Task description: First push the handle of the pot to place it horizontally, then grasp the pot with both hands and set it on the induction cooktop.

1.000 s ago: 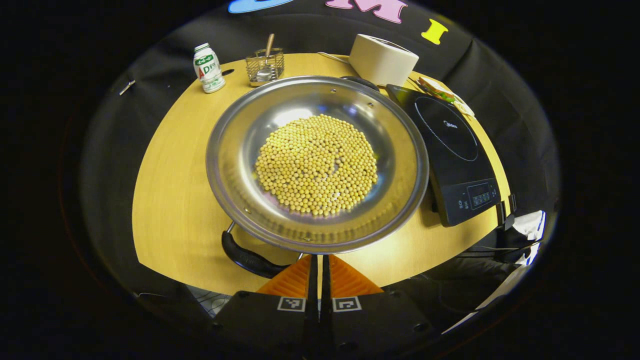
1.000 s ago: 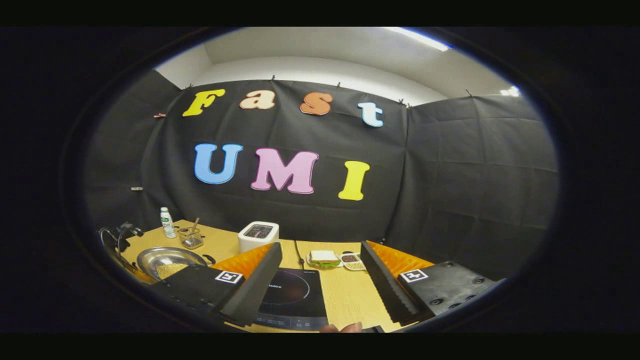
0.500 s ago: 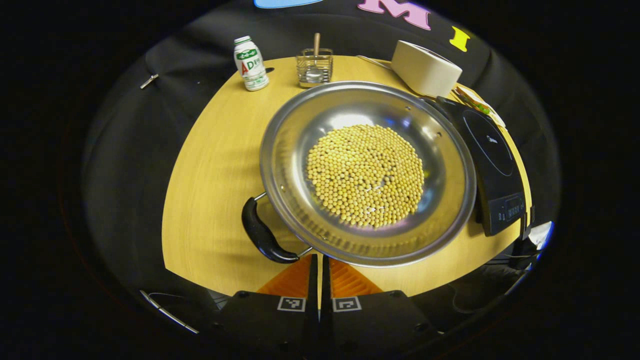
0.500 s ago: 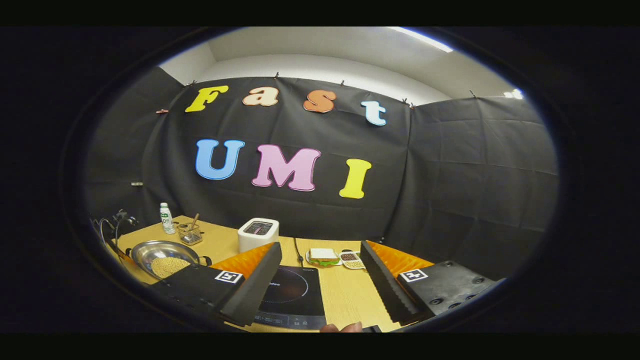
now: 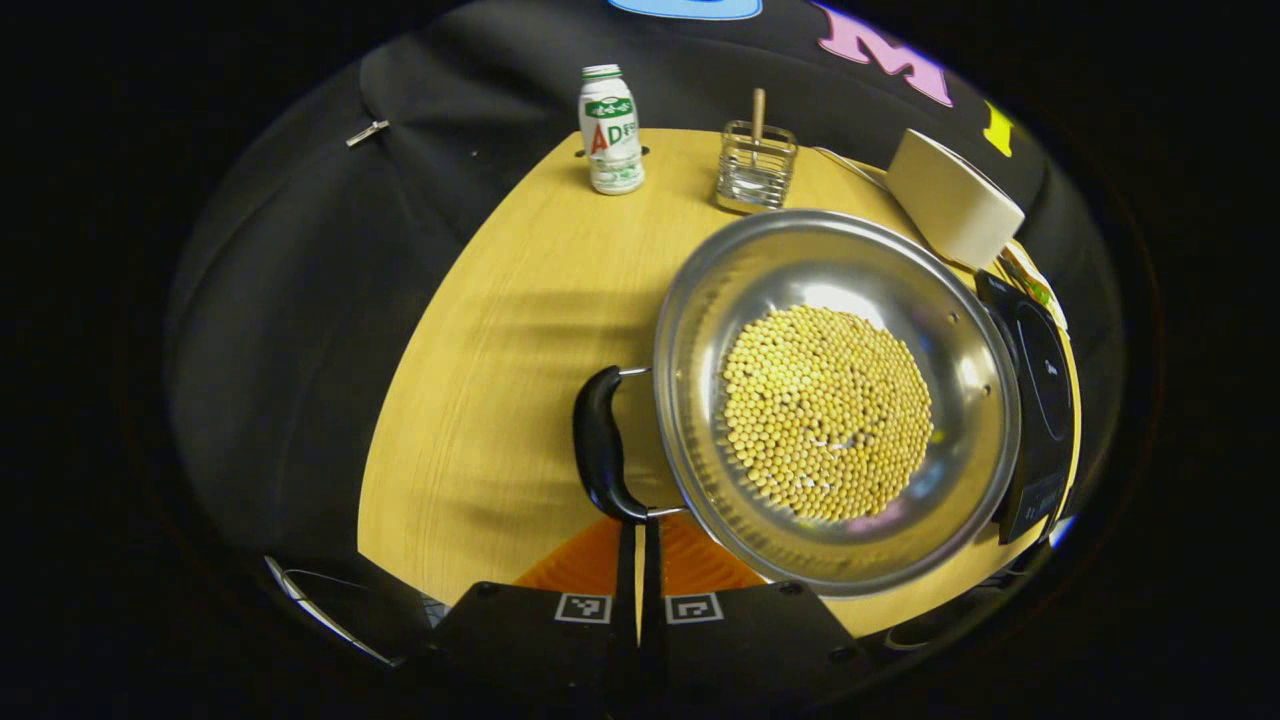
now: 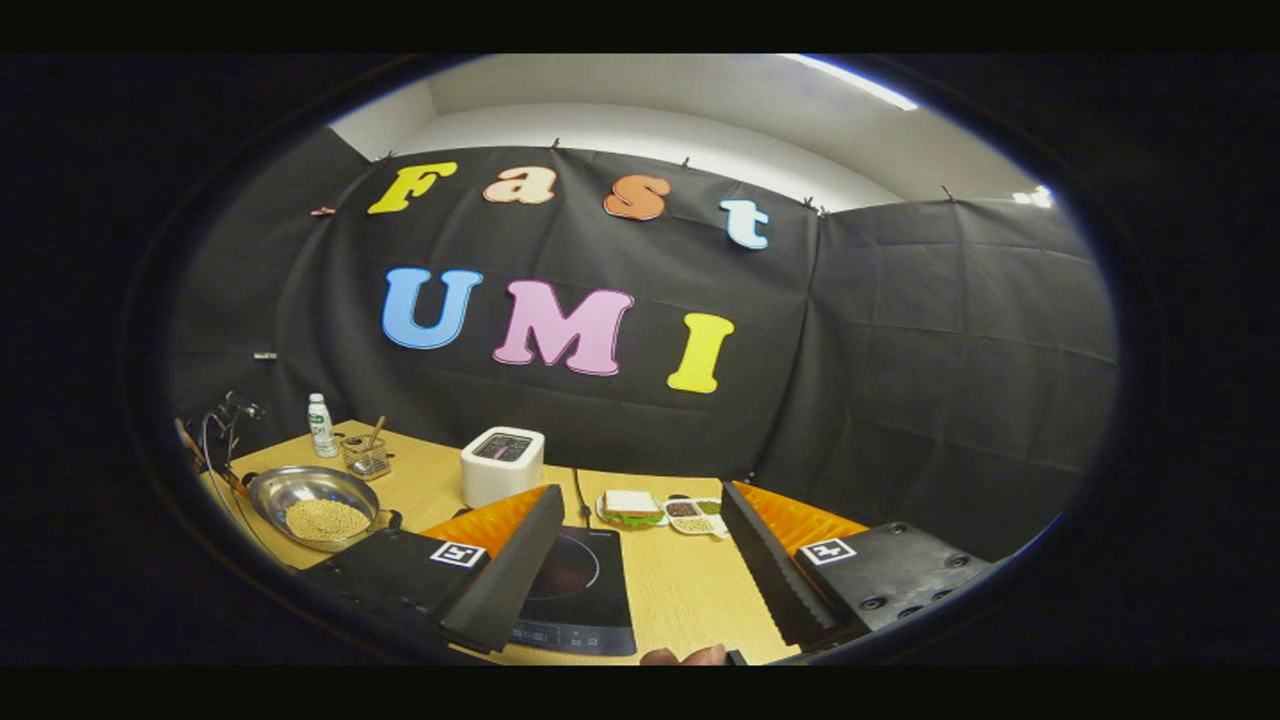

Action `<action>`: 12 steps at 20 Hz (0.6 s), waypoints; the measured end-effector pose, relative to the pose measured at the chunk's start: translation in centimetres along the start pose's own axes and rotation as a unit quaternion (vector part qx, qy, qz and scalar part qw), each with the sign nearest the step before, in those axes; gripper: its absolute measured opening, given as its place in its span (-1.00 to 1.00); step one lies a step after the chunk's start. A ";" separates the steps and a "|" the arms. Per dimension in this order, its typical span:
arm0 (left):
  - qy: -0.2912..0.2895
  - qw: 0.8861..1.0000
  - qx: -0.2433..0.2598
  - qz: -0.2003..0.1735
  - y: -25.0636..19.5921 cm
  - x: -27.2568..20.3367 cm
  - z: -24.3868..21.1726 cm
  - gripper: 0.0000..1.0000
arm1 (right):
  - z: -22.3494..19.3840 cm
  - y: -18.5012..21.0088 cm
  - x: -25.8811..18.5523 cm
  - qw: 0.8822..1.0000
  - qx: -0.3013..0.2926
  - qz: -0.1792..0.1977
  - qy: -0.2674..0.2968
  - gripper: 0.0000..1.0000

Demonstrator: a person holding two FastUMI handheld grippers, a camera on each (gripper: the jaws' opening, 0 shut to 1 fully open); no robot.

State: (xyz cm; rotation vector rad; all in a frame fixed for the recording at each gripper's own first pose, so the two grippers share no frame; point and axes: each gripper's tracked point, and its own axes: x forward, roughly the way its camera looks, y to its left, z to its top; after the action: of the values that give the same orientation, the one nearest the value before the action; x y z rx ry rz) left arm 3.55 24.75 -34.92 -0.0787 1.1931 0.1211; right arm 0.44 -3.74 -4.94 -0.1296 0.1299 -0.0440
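Wooden tabletop [image 5: 500,330] carries the steel pot [image 5: 700,330] of soybeans, just beside the induction cooktop [image 5: 1045,400]. Left gripper [image 5: 638,535] fingers clenched, empty, tips at the pot's black handle [image 5: 598,445]. Right gripper [image 6: 640,560] fingers released above the cooktop.

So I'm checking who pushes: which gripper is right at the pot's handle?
The left gripper: shut, its tips meet the lower end of the black handle on the pot. The right gripper hangs open over the cooktop.

Bare table [image 5: 480,380] lies left of the pot [image 5: 835,400]; the cooktop [image 5: 1040,400] and toaster [image 5: 955,210] crowd its right
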 end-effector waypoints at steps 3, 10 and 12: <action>-0.011 1.000 -0.004 0.016 0.8 0.6 1.6 -0.90 | -0.2 -0.2 0.0 1.000 -0.003 -0.005 0.003 0.93; -0.035 0.998 0.015 0.043 1.8 2.4 5.2 -0.89 | -0.5 1.0 0.0 1.000 -0.016 0.005 0.011 0.96; -0.043 0.998 0.009 0.044 1.9 2.3 5.3 -0.89 | -0.7 1.4 0.1 1.000 -0.018 0.012 0.014 0.96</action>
State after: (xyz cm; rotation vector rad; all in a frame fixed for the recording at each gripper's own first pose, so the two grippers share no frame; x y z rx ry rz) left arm 9.01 27.39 -35.08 -0.0041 1.1126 0.1895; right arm 0.45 -2.40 -5.85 -0.1641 0.1595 -0.0186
